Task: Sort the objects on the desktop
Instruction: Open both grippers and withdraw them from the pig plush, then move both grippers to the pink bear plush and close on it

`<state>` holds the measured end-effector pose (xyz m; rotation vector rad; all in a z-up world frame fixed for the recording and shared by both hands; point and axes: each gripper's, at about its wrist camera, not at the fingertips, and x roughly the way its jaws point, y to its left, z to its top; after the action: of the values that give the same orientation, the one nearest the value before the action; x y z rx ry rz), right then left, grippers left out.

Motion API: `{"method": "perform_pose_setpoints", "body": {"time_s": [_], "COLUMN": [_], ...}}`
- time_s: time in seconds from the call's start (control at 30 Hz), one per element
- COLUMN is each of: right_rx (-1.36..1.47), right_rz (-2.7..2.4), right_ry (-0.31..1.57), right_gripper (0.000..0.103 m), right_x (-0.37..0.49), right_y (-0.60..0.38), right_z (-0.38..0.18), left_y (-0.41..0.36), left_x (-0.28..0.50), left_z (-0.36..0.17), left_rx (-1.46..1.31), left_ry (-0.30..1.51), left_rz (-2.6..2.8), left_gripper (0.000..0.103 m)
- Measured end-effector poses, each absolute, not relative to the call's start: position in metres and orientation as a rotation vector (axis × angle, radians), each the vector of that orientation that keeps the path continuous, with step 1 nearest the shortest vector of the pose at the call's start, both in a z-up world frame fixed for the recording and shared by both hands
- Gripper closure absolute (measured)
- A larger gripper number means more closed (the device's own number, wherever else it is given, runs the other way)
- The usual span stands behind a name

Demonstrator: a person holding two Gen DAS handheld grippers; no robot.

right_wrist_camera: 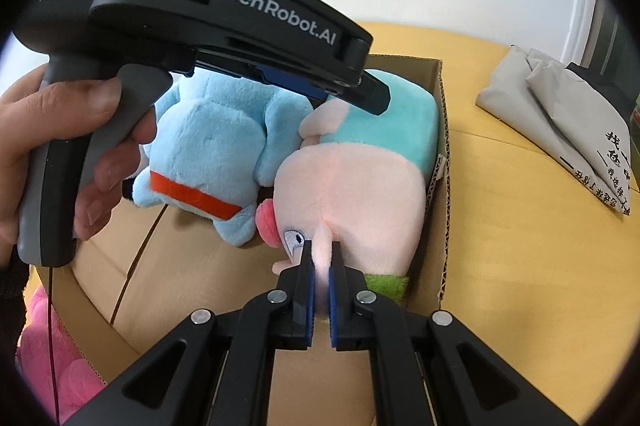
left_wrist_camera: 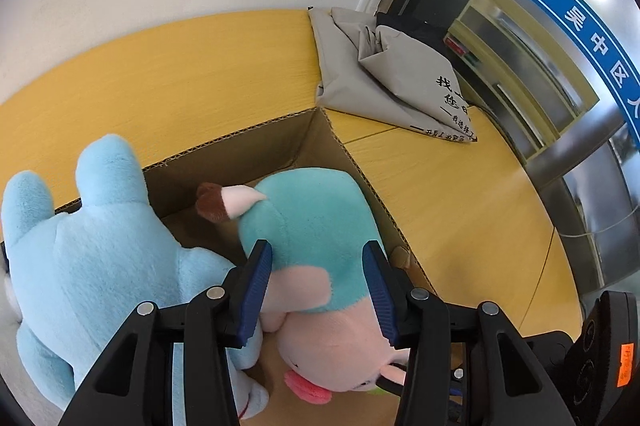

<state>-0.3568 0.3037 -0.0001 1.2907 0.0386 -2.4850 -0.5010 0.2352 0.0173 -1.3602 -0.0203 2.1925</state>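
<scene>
A teal-and-pink plush toy (left_wrist_camera: pixel 316 209) lies head down in an open cardboard box (left_wrist_camera: pixel 240 153). My left gripper (left_wrist_camera: pixel 317 250) has its blue pads pressed against both sides of the toy's body. In the right wrist view the same toy (right_wrist_camera: pixel 360 185) fills the box's right side. My right gripper (right_wrist_camera: pixel 322 248) is shut on a small pink flap on the toy's face. A light blue plush toy (left_wrist_camera: pixel 80 266) with an orange band lies beside it (right_wrist_camera: pixel 216 145) in the box (right_wrist_camera: pixel 442 113). A person's hand (right_wrist_camera: pixel 60 145) grips the left gripper's handle.
A folded grey bag (left_wrist_camera: pixel 380 73) with black print lies on the yellow wooden table (left_wrist_camera: pixel 460 205) to the right of the box, also in the right wrist view (right_wrist_camera: pixel 560 117). A pink plush (right_wrist_camera: pixel 44 346) sits outside the box at lower left. A white wall stands behind.
</scene>
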Motion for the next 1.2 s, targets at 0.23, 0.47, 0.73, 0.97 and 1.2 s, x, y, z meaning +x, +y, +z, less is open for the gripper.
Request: {"method": "perform_pose_setpoints", "body": {"time_s": [0.23,0.47,0.73,0.97,1.2], "right_rx": [1.214,1.206,1.333,1.382,1.106], "right_rz": [-2.468,-2.254,-2.139,-2.187,-2.254], "right_ry": [0.068,0.164,0.144,0.292,0.111], "right_gripper": [0.025,0.025,0.026,0.026,0.023], "right_x": [-0.333,-0.285,-0.268,-0.246,-0.166], "right_y": [0.304,0.298,0.285,0.277,0.304], "right_z": [0.012,0.015,0.0,-0.002,0.067], "left_y": [0.215,0.141,0.023,-0.033,-0.069], "left_x": [-0.479,-0.39,-0.301,-0.255,-0.171], "left_z": [0.049,0.092,0.028,-0.006,0.034], "left_rx": [-1.229,-1.044,-1.254,-1.331,-1.17], "left_ry": [-0.058,0.025,0.007,-0.133,-0.201], "left_rz": [2.173,2.284,2.349,2.332,2.324], "left_gripper": [0.05,0.014,0.013,0.013,0.006]}}
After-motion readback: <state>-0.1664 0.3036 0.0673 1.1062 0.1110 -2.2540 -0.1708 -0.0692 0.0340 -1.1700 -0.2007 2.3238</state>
